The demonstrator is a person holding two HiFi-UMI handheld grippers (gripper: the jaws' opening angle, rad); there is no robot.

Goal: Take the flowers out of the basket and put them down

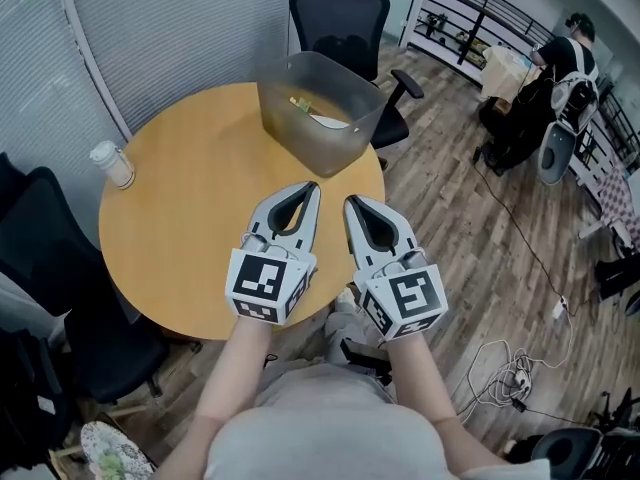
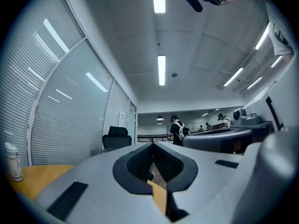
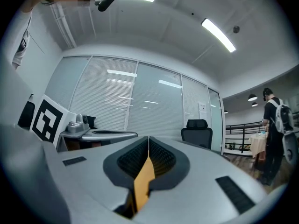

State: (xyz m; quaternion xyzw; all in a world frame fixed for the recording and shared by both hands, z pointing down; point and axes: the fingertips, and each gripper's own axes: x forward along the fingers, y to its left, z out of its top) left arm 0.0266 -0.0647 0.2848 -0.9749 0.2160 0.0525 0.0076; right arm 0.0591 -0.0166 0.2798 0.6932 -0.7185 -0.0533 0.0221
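Wooden round table [image 1: 180, 218] carries a translucent grey plastic basket [image 1: 300, 128] at its far edge. The left gripper [image 1: 312, 188] and right gripper [image 1: 352, 204], jaws pressed together and empty, point at it side by side, about equally near. Pale yellowish flowers [image 1: 305, 105] lie inside, straight ahead.

Head camera high above round tan wooden table [image 1: 190, 218], facing steeply down; left gripper [image 1: 312, 186] and right gripper [image 1: 352, 202] close under lens at table's near edge. Left gripper camera low, tight behind own jaws, tilted up across tabletop toward white ceiling light strips [image 2: 161, 70]. Right gripper camera likewise, neighbouring gripper at frame's left. All three views share black high-backed office chair [image 1: 340, 18] [image 2: 117, 136] [image 3: 197, 132] beyond table, probably same one.
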